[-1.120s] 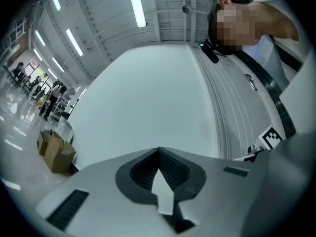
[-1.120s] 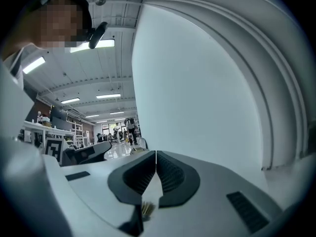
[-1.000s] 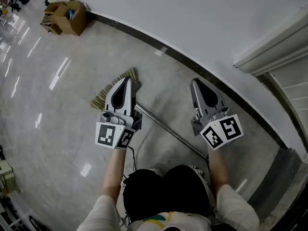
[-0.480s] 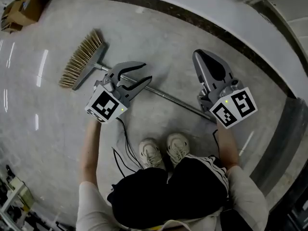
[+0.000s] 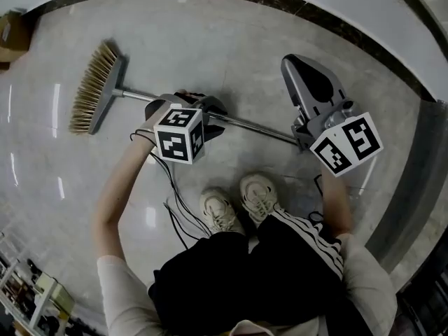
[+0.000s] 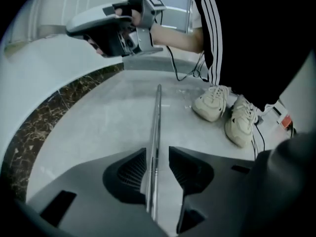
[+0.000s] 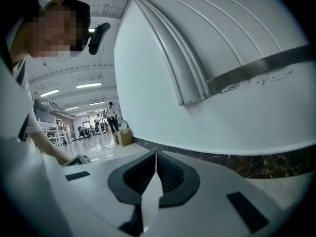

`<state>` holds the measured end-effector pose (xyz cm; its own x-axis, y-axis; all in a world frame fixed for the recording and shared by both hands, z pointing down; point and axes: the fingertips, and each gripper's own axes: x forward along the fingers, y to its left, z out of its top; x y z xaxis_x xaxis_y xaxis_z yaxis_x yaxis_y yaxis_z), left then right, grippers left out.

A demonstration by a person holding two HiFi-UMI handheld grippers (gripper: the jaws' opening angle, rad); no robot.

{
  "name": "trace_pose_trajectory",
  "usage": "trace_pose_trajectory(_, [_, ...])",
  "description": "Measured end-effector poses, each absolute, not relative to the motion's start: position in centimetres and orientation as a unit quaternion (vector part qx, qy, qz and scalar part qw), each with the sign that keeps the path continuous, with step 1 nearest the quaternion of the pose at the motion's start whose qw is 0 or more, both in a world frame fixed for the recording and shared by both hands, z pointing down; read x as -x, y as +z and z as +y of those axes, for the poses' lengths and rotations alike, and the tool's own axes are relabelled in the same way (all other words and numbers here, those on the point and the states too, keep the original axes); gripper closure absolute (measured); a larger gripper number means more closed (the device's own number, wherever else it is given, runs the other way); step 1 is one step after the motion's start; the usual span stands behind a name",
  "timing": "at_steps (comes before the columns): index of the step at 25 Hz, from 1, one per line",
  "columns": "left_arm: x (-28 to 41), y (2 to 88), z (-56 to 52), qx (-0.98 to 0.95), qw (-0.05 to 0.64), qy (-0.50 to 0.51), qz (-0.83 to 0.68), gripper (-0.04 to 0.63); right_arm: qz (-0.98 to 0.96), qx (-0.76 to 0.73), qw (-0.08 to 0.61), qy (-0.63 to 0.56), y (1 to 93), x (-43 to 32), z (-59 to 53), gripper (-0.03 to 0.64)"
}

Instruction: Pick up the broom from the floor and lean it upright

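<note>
Because the broom (image 5: 94, 93) lies flat on the floor (image 5: 210, 33), bristles out to the left and its handle (image 5: 252, 126) running right toward the dark skirting, the person bends low over it. The left claw (image 6: 157, 153) straddles the handle near its middle. Its jaws have just been opening and now stand spread, one on each side of the metal tube. The tube runs between the ribbed pads (image 6: 129, 174) and sits close to the left one, with no squeeze on it. A hold near the middle probably suits a long, head-heavy broom, as the weight would balance when it rises.

The right claw (image 7: 155, 154) has its jaws pressed together with nothing between them. It hangs above the floor by the handle's free end and points toward the white wall (image 7: 222, 58). It is likely kept there to steady the upper end once the broom tips up, and the wall close behind offers the surface to lean it on. The broom is not yet lifted.
</note>
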<state>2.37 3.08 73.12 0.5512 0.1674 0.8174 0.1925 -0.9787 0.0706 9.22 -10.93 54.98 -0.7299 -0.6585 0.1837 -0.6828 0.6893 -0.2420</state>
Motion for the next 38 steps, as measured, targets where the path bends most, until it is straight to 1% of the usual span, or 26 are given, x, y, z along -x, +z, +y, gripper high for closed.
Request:
trace_pose_trajectory(6, [-3.8, 76.0, 3.5, 0.852, 0.071, -0.507, -0.111, 0.416, -0.919, -0.363, 0.048, 0.149, 55.7, -9.3, -10.6, 0.601])
trace_pose_trajectory(7, [-3.8, 76.3, 3.7, 0.846, 0.076, -0.515, -0.116, 0.434, -0.919, -0.364, 0.048, 0.145, 55.6, -9.3, -10.7, 0.601])
trace_pose_trajectory(12, [-3.9, 76.4, 3.6, 0.847, 0.034, -0.517, -0.115, 0.462, -0.917, -0.372, 0.036, 0.143, 55.0, -9.9, -11.2, 0.601])
trace_pose_trajectory(15, [-3.8, 76.3, 3.1, 0.852, 0.036, -0.513, -0.105, 0.467, -0.917, -0.371, 0.038, 0.139, 54.3, -10.0, -10.9, 0.601])
trace_pose_trajectory(19, [-3.6, 74.7, 0.7, 0.869, 0.029, -0.491, -0.054, 0.468, -0.92, -0.374, 0.042, 0.11, 50.9, -10.5, -10.4, 0.601])
trace_pose_trajectory(22, [-3.3, 71.1, -3.4, 0.888, 0.02, -0.459, 0.012, 0.468, -0.916, -0.39, 0.022, 0.093, 48.0, -12.0, -10.6, 0.601])
trace_pose_trajectory(26, [-2.0, 64.9, -9.0, 0.907, 0.021, -0.402, 0.12, 0.468, -0.911, -0.404, -0.021, 0.074, 44.4, -13.7, -10.5, 0.601])
trace_pose_trajectory(28, [-1.2, 62.1, -11.2, 0.913, 0.019, -0.367, 0.175, 0.468, -0.914, -0.4, -0.028, 0.065, 43.0, -13.8, -10.3, 0.601])
trace_pose_trajectory(32, [0.8, 56.3, -13.4, 0.921, 0.017, -0.281, 0.269, 0.468, -0.92, -0.386, -0.033, 0.055, 41.6, -12.7, -10.7, 0.601])
trace_pose_trajectory(35, [3.6, 50.8, -14.8, 0.918, 0.038, -0.205, 0.337, 0.468, -0.93, -0.361, -0.052, 0.048, 40.3, -11.0, -12.0, 0.601])
trace_pose_trajectory(38, [6.8, 46.6, -15.7, 0.903, 0.051, -0.141, 0.402, 0.468, -0.934, -0.348, -0.058, 0.052, 39.8, -9.7, -12.2, 0.601])
